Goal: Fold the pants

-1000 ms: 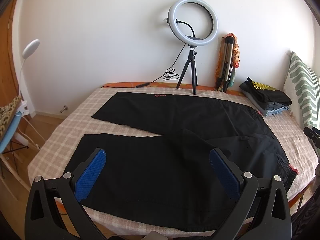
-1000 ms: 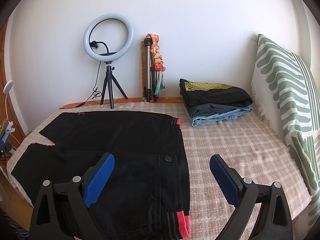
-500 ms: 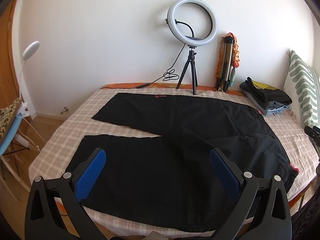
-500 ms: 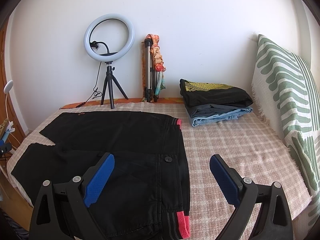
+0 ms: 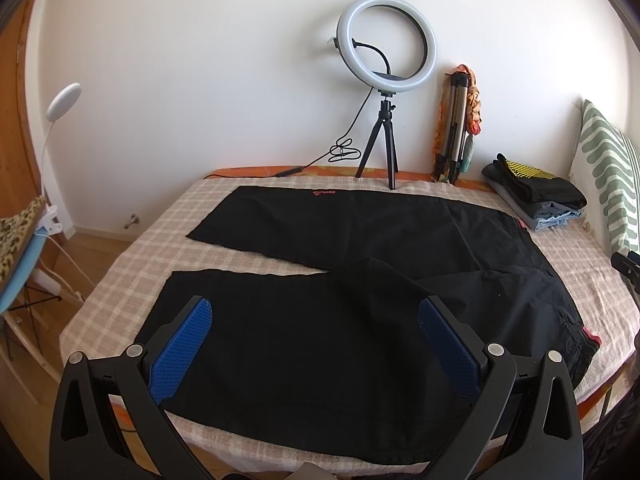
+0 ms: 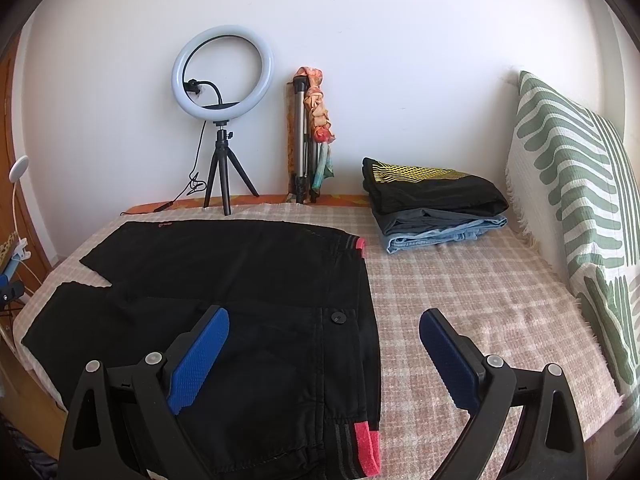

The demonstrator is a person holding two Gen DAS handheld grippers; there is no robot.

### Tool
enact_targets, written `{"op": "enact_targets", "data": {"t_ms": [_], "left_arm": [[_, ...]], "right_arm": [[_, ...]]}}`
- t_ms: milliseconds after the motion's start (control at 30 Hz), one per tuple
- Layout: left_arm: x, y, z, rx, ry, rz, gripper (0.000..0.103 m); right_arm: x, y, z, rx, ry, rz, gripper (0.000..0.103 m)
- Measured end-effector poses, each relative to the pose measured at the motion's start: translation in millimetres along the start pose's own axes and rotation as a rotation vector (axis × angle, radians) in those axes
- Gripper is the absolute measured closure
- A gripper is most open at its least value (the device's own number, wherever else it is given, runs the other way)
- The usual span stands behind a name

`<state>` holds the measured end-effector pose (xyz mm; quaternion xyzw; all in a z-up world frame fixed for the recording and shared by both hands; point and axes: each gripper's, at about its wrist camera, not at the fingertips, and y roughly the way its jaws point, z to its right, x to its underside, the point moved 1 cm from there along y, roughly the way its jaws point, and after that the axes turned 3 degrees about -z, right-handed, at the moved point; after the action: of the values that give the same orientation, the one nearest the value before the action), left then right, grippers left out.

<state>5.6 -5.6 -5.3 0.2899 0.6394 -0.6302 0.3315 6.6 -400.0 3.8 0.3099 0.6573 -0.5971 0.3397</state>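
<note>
A bed (image 5: 132, 248) covered in a pale checked spread fills most of both views, pushed against a white wall. On it lie the black pants (image 5: 360, 280), spread flat with the two legs parted in a V toward the left end and the waistband toward the right end, where red trim shows at the corners. A button (image 6: 338, 317) sits on the waistband in the right wrist view.

At the right end of the bed a green-and-white patterned pillow (image 6: 576, 184) leans upright. Beside it rests a stack of folded clothes (image 6: 432, 204), a black item with yellow pattern on top and blue denim beneath, well apart from the pants. Against the wall stand a ring light (image 5: 386, 44) on a small black tripod and a folded tripod (image 5: 454, 132) draped with an orange scarf.

The left gripper (image 5: 314, 322) hovers above the nearer pant leg, its blue-padded jaws spread wide and holding nothing; the leg lies between and beneath them, and whether they touch the fabric cannot be told. The right gripper (image 6: 324, 332) hangs over the waistband end, jaws likewise spread wide and empty: the left pad is above the black cloth, the right pad above bare checked spread, with the waistband edge running between them.
</note>
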Motion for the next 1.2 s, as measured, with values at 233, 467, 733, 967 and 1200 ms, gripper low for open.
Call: {"op": "enact_targets", "data": {"t_ms": [233,467,733,967,1200], "left_arm": [[1.5,1.4,-1.7,-0.01,0.01,0.006,0.0],[8.1,3.6,-16.2,-0.014,0.0,0.027,0.005],[5.0,9.5,-44.2,-0.035,0.0,-0.033,0.031],[5.3,14.2,-64.9,-0.04,0.084,-0.092,0.05],[16.0,24.1,-100.8,-0.04,0.077,-0.192,0.059]], "right_arm": [[1.6,-0.3,1.5,-0.025,0.013,-0.008,0.008],[10.5,2.8,5.7,-0.096,0.004,-0.044,0.021],[33.7,11.6,-1.3,-0.2,-0.134,-0.115,0.025],[58.5,15.6,-20.5,-0.309,-0.255,-0.189,0.025],[85.7,10.6,-70.8,-0.425,-0.459,-0.245,0.026]]}}
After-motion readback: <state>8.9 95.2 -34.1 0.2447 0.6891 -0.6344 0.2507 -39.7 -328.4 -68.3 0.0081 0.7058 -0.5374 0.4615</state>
